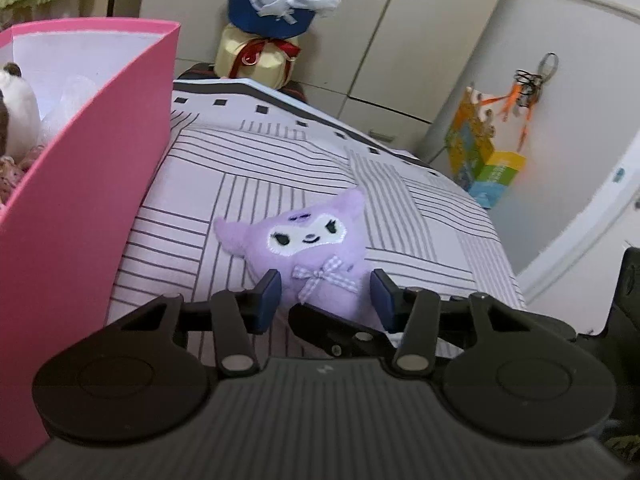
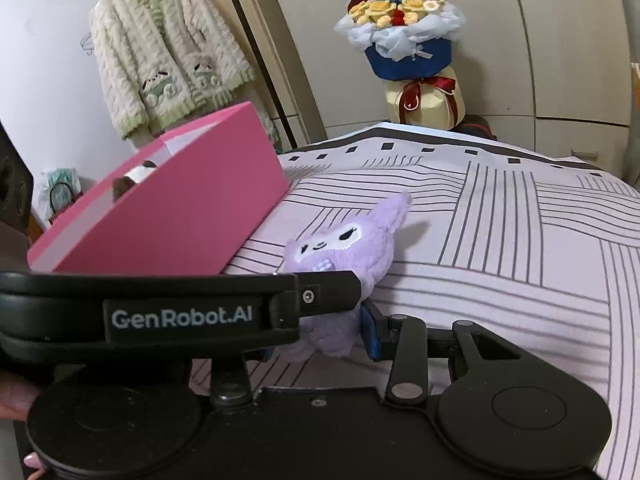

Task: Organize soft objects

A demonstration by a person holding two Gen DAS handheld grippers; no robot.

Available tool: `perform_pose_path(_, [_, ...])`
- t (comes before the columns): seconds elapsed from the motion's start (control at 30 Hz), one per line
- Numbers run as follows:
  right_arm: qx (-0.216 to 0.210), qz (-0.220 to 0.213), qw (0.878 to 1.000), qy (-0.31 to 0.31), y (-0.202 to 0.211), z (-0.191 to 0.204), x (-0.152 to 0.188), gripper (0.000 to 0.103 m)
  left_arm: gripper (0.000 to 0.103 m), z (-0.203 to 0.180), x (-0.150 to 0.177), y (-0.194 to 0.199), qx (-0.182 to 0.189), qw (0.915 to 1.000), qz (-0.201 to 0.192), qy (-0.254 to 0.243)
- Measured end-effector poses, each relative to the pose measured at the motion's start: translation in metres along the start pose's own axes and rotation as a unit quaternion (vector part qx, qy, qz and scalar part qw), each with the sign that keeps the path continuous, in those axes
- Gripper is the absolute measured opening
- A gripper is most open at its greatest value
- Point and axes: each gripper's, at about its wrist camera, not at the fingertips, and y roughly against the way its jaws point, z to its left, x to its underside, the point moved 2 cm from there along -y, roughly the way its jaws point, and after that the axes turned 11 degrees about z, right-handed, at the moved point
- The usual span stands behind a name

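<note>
A small purple plush (image 1: 310,254) with a white face and a checked bow lies on the striped bedspread (image 1: 420,208). My left gripper (image 1: 326,290) has its two blue pads on either side of the plush's lower body, close to it or touching. In the right wrist view the same plush (image 2: 352,244) lies between my right gripper's (image 2: 320,338) pads; the left gripper's black body (image 2: 180,312) crosses in front and hides the left pad. A pink box (image 1: 80,200) stands on the bed to the left with other soft toys (image 1: 20,112) inside.
A blue and yellow bouquet (image 2: 412,40) stands behind the bed's far edge. A cream knitted cardigan (image 2: 164,48) hangs at the back left. A colourful bag (image 1: 484,156) hangs on a white door at the right. The bed edge drops off at the right.
</note>
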Motion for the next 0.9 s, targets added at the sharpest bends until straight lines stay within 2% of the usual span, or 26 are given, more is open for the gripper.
perform_pose_path(0.37, [0.015,-0.060,0.998,-0.018,0.040,0.040,0.039,0.044,0.043,-0.010,0.036,0.049,0.009,0.9984,-0.017,-0.053])
perform_pose_path(0.67, [0.035,-0.062,0.997,-0.024,0.064,0.070,0.074,0.043,0.043,-0.008,0.067,0.076,0.030,0.9965,-0.005,-0.078])
perform_pose_path(0.9, [0.052,-0.058,0.997,-0.016,0.083,0.100,0.089,0.043,0.043,-0.002,0.087,0.106,0.045,0.9947,-0.006,-0.092])
